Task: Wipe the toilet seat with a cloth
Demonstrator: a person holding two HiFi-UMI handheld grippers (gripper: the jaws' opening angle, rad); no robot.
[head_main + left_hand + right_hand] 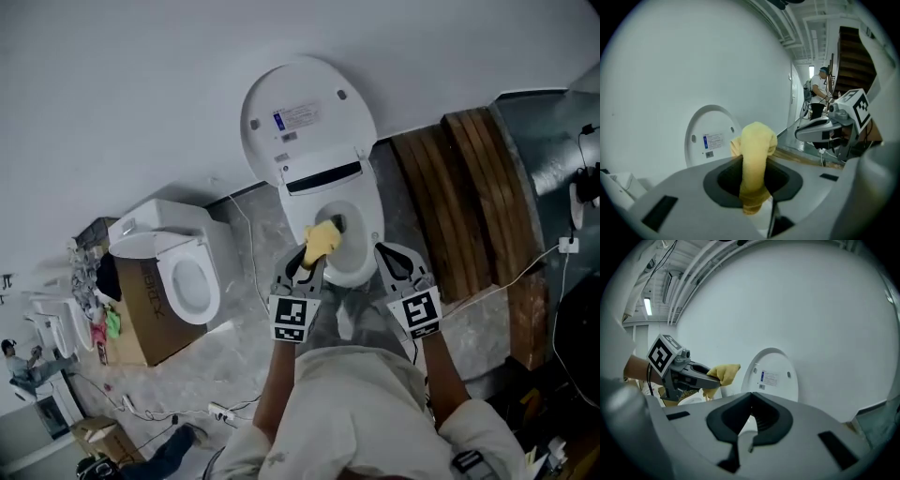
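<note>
White wall [141, 94] behind; left gripper [307, 262] grips cloth [322, 239] (lid [305, 112] up).

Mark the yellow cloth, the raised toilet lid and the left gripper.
yellow cloth [322, 241]: head view, the bunched middle.
toilet lid [337, 131]: head view, its white underside beside the label.
left gripper [754, 180]: left gripper view, between its jaws, shut on the cloth.

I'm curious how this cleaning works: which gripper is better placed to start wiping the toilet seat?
Left. The left gripper clamps the yellow cloth just above the toilet seat; the right gripper is shut, holding nothing.
</note>
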